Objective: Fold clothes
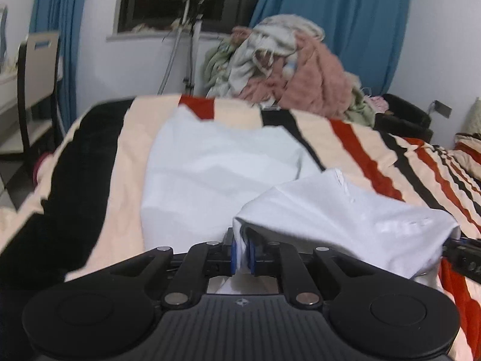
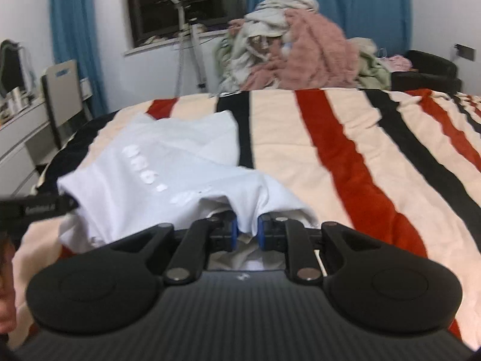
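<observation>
A white T-shirt (image 1: 216, 165) lies on the striped bed cover (image 1: 126, 150), its near edge lifted. My left gripper (image 1: 243, 254) is shut on a fold of this near edge. My right gripper (image 2: 247, 230) is shut on the other end of the same edge; the shirt (image 2: 156, 162) stretches away to the left, with pale lettering on it. The right gripper's tip shows at the right of the left wrist view (image 1: 460, 246). The left gripper's tip shows at the left of the right wrist view (image 2: 39, 206).
A heap of pink, white and green laundry (image 1: 288, 66) sits beyond the bed's far end. A chair (image 1: 36, 90) and a desk stand at the left. A dark armchair (image 2: 427, 72) stands at the far right. Blue curtains (image 1: 330, 30) flank a dark window.
</observation>
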A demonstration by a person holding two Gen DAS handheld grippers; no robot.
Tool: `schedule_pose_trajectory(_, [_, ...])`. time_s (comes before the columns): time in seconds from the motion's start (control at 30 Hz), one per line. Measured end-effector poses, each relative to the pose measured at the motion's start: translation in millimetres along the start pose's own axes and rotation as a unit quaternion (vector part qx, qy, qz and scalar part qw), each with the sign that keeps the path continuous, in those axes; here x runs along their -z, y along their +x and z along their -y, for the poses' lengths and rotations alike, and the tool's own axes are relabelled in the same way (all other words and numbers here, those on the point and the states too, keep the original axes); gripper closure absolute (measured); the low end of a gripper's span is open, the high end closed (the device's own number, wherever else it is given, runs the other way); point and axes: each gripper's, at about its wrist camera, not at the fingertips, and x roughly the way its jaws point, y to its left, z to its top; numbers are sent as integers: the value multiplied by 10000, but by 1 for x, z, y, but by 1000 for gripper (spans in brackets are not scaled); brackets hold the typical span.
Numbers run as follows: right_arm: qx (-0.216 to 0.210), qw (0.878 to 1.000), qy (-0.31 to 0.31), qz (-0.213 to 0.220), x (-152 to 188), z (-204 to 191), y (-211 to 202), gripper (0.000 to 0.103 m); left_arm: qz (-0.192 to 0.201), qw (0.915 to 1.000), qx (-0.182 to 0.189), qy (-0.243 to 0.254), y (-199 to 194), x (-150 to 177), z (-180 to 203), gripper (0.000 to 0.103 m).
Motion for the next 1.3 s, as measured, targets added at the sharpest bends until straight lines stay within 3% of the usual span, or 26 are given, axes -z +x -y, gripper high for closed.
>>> schedule_pose_trajectory(0.1, [317,9983,482,-24,0,19,3,51,-71,10000,-29,-18,1,8,-1,90])
schedule_pose_trajectory(0.13, [454,9968,656,18,-1,26,4,35,-73,10000,-44,7,0,11,-1,89])
schedule_pose_trajectory(0.17, [517,9950,846,113,-2,34,1,30,-75,9999,-60,32,-1,15,0,88])
schedule_pose_trajectory(0.3, [764,9845,1463,593,-4,58,-25,29,-74,9999,-86,51,-8,19,3,86])
schedule_pose_trajectory(0.47, [820,9883,826,988,-5,41,-46,29,161,9999,36,-30,-25,20,6,84])
schedule_pose_trajectory(0.57, [374,9933,389,1023,-3,22,-50,30,431,9987,238,-150,-37,19,5,84])
schedule_pose_trajectory(0.6, [219,9944,249,1007,-2,15,-51,32,497,9981,297,-191,-41,19,5,89])
schedule_pose_trajectory(0.67, [-3,9961,-93,883,0,1,-50,52,676,9960,499,-316,-49,17,4,94])
schedule_pose_trajectory(0.7, [-81,9965,-255,796,1,-5,-48,55,773,9946,592,-365,-54,16,3,95])
schedule_pose_trajectory(0.83, [-170,9964,-812,185,11,-26,-25,57,1114,9870,1006,-580,-76,11,-1,96])
schedule_pose_trajectory(0.9, [-19,9957,-924,30,16,-31,-11,56,1177,9829,1238,-685,-88,11,-4,97])
schedule_pose_trajectory(1.03, [-124,9946,-914,474,10,-33,-6,56,1529,9761,1405,-647,-120,13,-8,97])
schedule_pose_trajectory(1.13, [-513,9916,-809,868,3,-35,-11,57,1720,9725,1360,-783,-142,12,-19,97])
schedule_pose_trajectory(1.2, [-898,9891,-640,979,-1,-32,-18,82,1819,9719,1270,-789,-155,8,-29,98])
schedule_pose_trajectory(1.3, [-1582,9785,-305,1288,-9,-26,-43,86,1726,9741,1270,-727,-167,-2,-43,97])
